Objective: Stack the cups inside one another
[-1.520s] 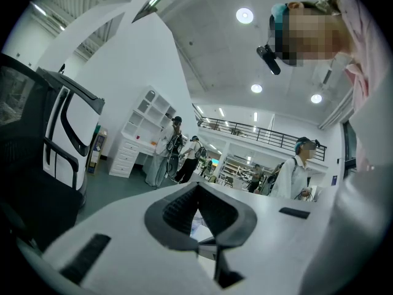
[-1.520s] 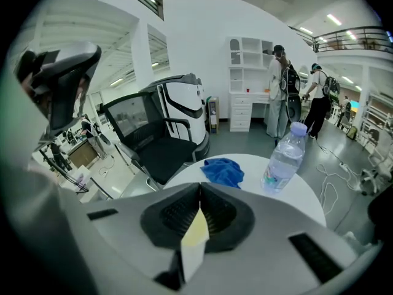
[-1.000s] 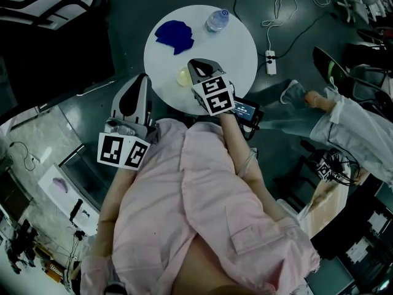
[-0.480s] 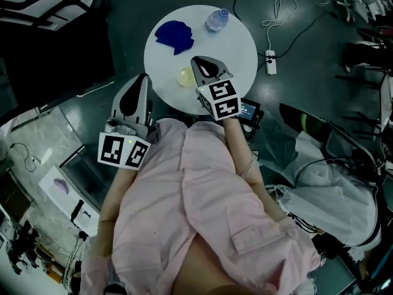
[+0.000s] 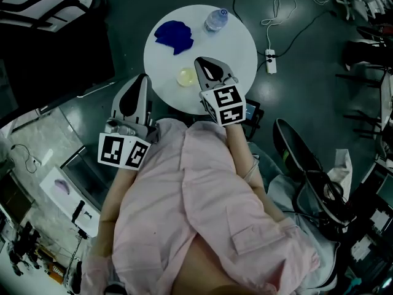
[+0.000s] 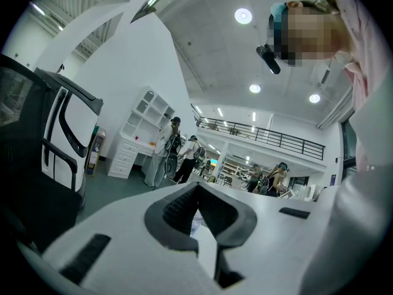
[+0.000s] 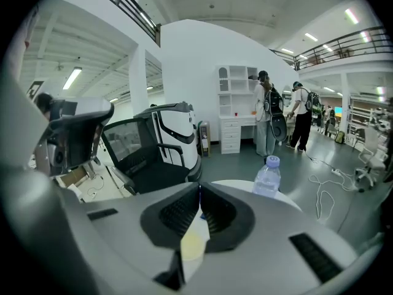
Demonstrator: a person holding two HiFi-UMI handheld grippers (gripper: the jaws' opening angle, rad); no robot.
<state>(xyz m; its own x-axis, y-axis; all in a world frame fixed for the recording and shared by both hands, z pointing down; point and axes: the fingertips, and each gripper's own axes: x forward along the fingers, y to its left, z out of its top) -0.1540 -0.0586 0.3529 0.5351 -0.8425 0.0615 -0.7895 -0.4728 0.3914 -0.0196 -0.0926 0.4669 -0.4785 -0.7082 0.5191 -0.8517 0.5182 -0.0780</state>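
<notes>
A pale yellow cup (image 5: 186, 77) stands on the round white table (image 5: 236, 48) near its front edge. It also shows in the right gripper view as a yellowish cup (image 7: 191, 244) below the jaws. A blue thing (image 5: 174, 35) of unclear form lies at the back left. My right gripper (image 5: 198, 60) hangs over the table just right of the yellow cup, shut, with nothing between its jaws (image 7: 198, 192). My left gripper (image 5: 143, 77) is held off the table's left edge. It points level, its tips (image 6: 198, 188) meet, and it is empty.
A clear water bottle (image 5: 217, 19) with a blue cap stands at the table's back; the same bottle (image 7: 267, 177) shows ahead of the right jaws. A power strip (image 5: 269, 61) and cables lie on the floor to the right. A black chair (image 7: 153, 165) stands beyond the table.
My right gripper has drawn back to the right and risen, away from the yellow cup, which now shows whole. A person at the right has left the view. The left gripper has kept still.
</notes>
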